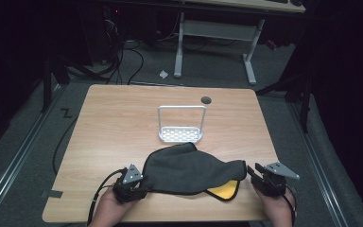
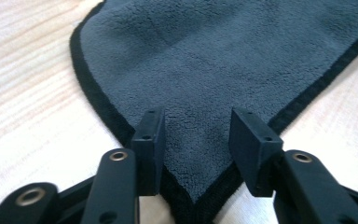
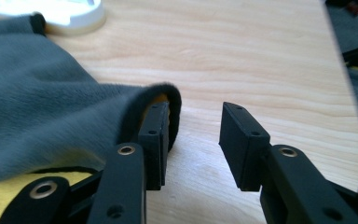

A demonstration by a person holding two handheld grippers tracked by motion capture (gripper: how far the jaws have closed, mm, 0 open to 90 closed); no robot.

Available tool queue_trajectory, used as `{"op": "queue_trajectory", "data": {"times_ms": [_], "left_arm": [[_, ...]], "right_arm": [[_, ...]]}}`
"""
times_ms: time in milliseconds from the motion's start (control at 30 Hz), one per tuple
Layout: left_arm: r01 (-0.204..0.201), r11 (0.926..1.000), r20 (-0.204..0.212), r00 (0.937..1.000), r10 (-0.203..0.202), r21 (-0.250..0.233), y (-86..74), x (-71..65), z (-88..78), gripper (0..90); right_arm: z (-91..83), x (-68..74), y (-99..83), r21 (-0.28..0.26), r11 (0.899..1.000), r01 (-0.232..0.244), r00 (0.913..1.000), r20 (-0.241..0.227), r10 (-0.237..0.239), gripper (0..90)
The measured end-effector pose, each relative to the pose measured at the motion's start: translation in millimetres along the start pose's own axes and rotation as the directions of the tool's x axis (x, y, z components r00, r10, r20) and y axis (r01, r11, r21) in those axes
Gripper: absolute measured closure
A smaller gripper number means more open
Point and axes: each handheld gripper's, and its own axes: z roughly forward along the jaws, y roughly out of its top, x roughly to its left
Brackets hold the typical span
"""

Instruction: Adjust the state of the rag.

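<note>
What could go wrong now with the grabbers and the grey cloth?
The left gripper is open with the grey cloth's pointed corner between its jaws; if it closes too far back it may pinch only the black hem and slip off.

The right gripper is open too, and the cloth's folded edge sits against just one jaw, so closing might miss it.

Pulling the cloth forward could bump the small white rack that it reaches.

Fuzzy grey cloth (image 1: pixel 189 168), matt wood-grain table (image 1: pixel 118 118); smooth white plastic rack (image 1: pixel 180 135)
</note>
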Motion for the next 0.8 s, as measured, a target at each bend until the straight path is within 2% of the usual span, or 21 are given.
{"op": "queue_trajectory", "data": {"times_ms": [133, 200, 333, 433, 467, 500, 533, 600, 700, 800], "left_arm": [[-0.008, 0.9999, -0.023, 0.9997, 0.008, -0.010, 1.6, 1.0, 3.5, 63.1], [-0.001, 0.9999, -0.031, 0.9995, 0.001, -0.011, 1.9, 1.8, 3.8, 66.7], [0.009, 0.9999, -0.044, 0.9990, -0.009, -0.015, 1.1, 3.5, 3.3, 76.1], [0.010, 0.9999, -0.041, 0.9991, -0.011, -0.012, 0.6, 3.4, 2.4, 83.6], [0.007, 1.0000, -0.043, 0.9991, -0.008, -0.005, 0.9, 2.6, 2.0, 85.7], [0.007, 0.9999, -0.046, 0.9989, -0.007, -0.009, 0.7, 1.8, 2.3, 87.5], [0.004, 1.0000, -0.048, 0.9988, -0.005, -0.008, 0.8, 1.4, 2.2, 88.0], [0.003, 1.0000, -0.046, 0.9990, -0.003, -0.003, 0.4, 1.2, 1.1, 88.6], [0.007, 1.0000, -0.048, 0.9988, -0.007, -0.002, -3.2, 0.3, -3.4, 88.9], [0.022, 0.9998, -0.046, 0.9987, -0.022, 0.001, -11.6, -1.9, -13.2, 89.0]], "right_arm": [[-17.4, 5.3, 0.6, -0.051, 0.999, 0.007, 1.0000, -0.007, -0.007, 61.7], [-20.4, 12.0, -0.4, -0.054, 0.998, 0.010, 0.9992, -0.038, -0.012, 58.8], [-12.4, 26.7, -8.6, -0.003, 1.000, 0.009, 0.9951, -0.098, -0.009, 46.3], [-3.7, 32.1, -14.1, 0.042, 0.999, 0.013, 0.9924, -0.123, -0.008, 44.3], [-0.3, 34.2, -15.7, 0.062, 0.998, 0.023, 0.9922, -0.124, -0.015, 45.7], [5.7, 36.5, -17.0, 0.089, 0.995, 0.049, 0.9915, -0.124, -0.038, 50.7], [8.7, 37.3, -17.3, 0.098, 0.993, 0.063, 0.9905, -0.128, -0.050, 52.6], [14.7, 38.8, -17.1, 0.119, 0.990, 0.081, 0.9876, -0.144, -0.064, 61.9], [21.5, 43.1, -13.7, 0.126, 0.986, 0.112, 0.9829, -0.160, -0.091, 73.5], [30.0, 53.1, -8.5, 0.135, 0.977, 0.167, 0.9743, -0.174, -0.143, 78.3]]}}
